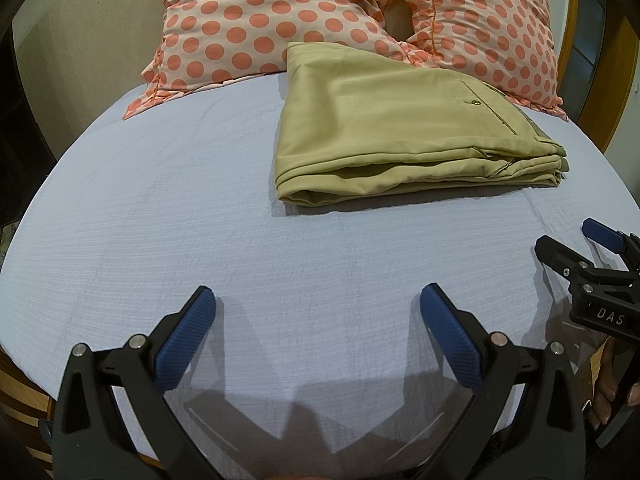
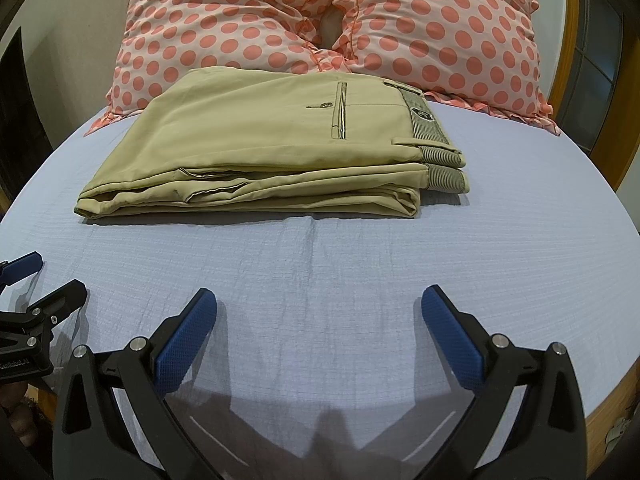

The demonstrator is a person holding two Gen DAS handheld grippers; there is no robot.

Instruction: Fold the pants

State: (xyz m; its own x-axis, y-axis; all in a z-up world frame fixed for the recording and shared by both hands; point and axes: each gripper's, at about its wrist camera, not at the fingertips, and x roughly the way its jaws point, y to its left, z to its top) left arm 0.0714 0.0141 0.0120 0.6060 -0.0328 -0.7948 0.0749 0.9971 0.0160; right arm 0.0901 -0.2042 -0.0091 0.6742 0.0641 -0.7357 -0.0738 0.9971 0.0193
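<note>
Tan pants [image 1: 384,128] lie folded into a flat stack of layers on the light blue bed sheet [image 1: 180,220], back pocket up, in front of the pillows. In the right wrist view the pants [image 2: 260,140] show the striped waistband at their right end. My left gripper [image 1: 318,300] is open and empty, low over the sheet, well short of the pants. My right gripper [image 2: 319,300] is open and empty too, also short of the pants. The right gripper shows at the right edge of the left wrist view [image 1: 588,256]; the left gripper shows at the left edge of the right wrist view [image 2: 40,280].
Two pink pillows with coral dots [image 2: 224,24] [image 2: 448,28] lean behind the pants at the head of the bed. A wooden bed frame [image 2: 616,396] edges the mattress. A wooden door frame [image 1: 624,92] stands at the right.
</note>
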